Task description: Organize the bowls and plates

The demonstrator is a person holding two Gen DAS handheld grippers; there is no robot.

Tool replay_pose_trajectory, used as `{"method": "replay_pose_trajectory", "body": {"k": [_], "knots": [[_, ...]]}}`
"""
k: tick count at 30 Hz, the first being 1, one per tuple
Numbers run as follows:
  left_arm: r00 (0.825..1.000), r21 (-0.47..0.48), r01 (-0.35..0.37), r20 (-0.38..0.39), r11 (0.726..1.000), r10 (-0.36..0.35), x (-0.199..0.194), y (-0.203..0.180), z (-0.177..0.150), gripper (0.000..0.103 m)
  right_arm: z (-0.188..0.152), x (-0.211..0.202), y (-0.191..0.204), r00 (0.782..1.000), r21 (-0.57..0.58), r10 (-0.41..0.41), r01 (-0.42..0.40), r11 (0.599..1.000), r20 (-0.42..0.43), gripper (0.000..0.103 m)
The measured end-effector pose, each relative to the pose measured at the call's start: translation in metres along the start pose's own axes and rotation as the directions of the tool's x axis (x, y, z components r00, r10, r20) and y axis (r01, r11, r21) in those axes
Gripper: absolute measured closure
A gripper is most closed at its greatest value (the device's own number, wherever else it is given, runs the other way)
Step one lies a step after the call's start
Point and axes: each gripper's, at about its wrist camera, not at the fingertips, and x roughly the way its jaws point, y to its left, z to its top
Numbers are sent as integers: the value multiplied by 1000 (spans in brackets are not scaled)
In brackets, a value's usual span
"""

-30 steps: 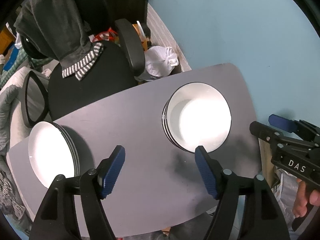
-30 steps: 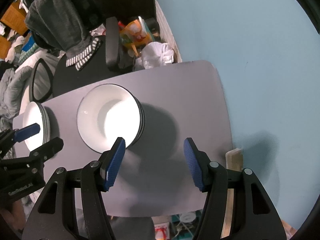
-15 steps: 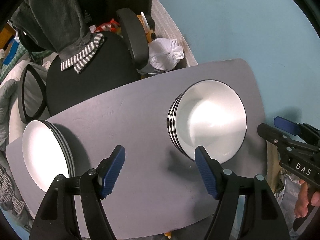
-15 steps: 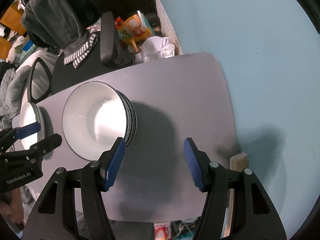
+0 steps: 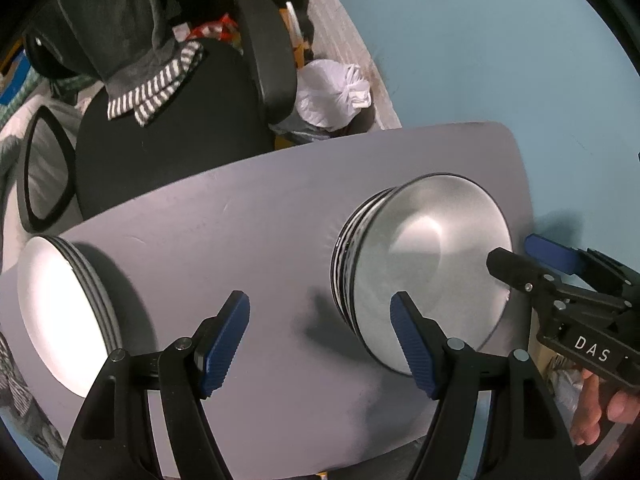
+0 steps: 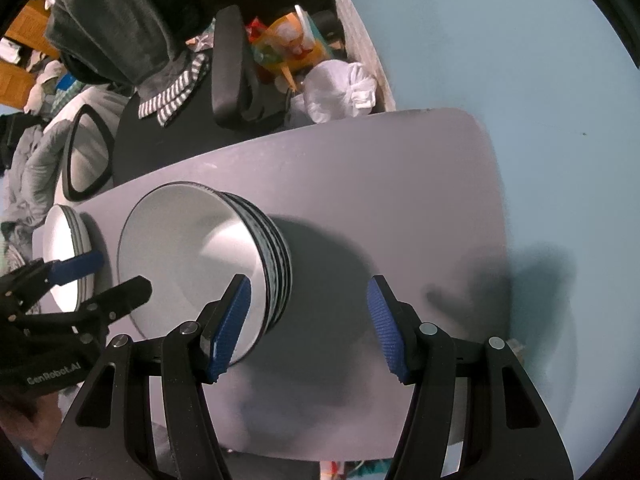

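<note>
Seen from above: a smooth grey table (image 5: 248,240) with rounded corners, set against a pale blue wall (image 5: 500,40).

Toward the right half, a stack of bowls (image 5: 424,264), round, white and glossy inside, thin dark rims showing as stripes down the side. At the far left edge, a stack of plates (image 5: 60,312), flat, white, dark-edged.

Left tongs (image 5: 320,340) pointing down over bare table between the two stacks, black arms ending in ribbed blue pads (image 5: 224,340), spread wide and gripping nothing; right-hand pad overlapping the bowls' near rim in view, contact unclear.

Right tongs (image 6: 308,324) just right of the bowls, likewise spread and empty over bare table.

Beyond the table, a black padded office chair (image 5: 168,132) draped with dark cloth and a striped knit cuff, and a knotted white plastic bag (image 5: 332,96).
</note>
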Motion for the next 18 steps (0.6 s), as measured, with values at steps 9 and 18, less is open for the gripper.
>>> {"method": "replay_pose_trajectory", "body": {"k": [9,18], "knots": [[999,-46,28,-28,999,-29,17,4,9,29,11,20,0,999,-6,14,-15,1000,-40,43],[998,-83,40,-43,996,-44,25,8,11,29,15,32,-4,997,13,49,-49,999,-58,43]]}}
